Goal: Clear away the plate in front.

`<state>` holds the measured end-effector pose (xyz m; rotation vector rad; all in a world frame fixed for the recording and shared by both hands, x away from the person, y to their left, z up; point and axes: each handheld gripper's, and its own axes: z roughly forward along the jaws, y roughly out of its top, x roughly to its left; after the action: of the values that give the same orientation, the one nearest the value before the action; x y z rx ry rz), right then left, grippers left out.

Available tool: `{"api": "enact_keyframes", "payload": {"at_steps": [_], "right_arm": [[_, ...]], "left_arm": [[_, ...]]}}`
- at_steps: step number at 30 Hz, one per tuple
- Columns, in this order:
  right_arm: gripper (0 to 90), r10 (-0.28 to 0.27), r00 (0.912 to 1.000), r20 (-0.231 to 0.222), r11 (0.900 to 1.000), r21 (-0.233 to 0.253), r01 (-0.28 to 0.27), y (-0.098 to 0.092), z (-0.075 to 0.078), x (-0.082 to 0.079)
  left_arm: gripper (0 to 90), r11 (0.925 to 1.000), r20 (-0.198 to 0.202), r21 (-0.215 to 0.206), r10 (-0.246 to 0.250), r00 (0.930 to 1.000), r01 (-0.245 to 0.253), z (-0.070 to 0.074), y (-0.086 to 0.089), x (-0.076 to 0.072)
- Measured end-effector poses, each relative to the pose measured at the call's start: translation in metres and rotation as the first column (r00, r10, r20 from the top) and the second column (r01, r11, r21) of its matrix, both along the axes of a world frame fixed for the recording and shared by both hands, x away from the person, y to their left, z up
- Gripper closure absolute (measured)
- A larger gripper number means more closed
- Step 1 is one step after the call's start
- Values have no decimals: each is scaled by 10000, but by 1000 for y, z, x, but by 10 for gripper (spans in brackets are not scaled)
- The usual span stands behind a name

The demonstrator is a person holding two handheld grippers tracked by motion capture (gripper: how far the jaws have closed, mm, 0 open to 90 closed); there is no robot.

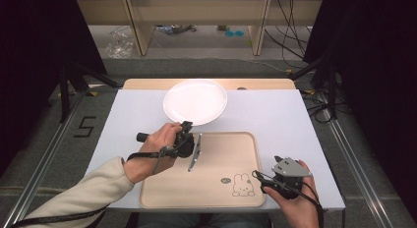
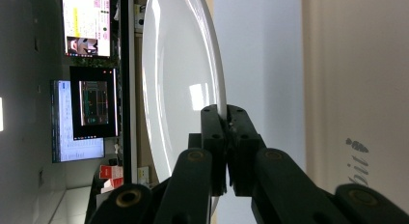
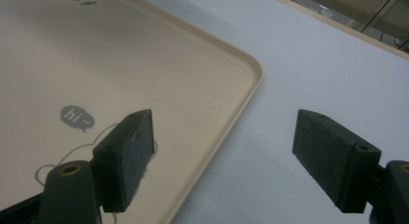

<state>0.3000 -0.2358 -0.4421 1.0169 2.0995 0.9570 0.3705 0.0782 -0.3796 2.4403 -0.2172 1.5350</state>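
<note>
Left of centre in the high view, my left tongs [image 1: 189, 129] are clamped on the near rim of the white plate [image 1: 195, 101], which lies on the desk [image 1: 275, 115] just above the tray [image 1: 246, 139]. I judge I'm at the grasp-and-lift step, so next comes a level carry onto the tray. At the lower right, my right tongs [image 1: 260, 181] wait wide open, holding nothing.

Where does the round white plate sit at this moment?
In the high view the round white plate sits at the table's far middle, just beyond the beige rectangular tray; the left tongs pinch its near rim.
</note>
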Motion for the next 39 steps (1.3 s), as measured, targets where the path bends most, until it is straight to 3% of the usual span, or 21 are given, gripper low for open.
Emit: {"api": "enact_keyframes", "payload": {"at_steps": [24, 39], "right_arm": [[236, -19, 10000, 1, 10000, -9, 19, 0, 0, 0], [236, -28, 10000, 23, 10000, -19, 28, 0, 0, 0]], "left_arm": [[870, 9996, 229, 59, -269, 9994, 267, 7, 10, -24], [871, 9987, 262, 112, -505, 9984, 503, 4, 15, -41]]}}
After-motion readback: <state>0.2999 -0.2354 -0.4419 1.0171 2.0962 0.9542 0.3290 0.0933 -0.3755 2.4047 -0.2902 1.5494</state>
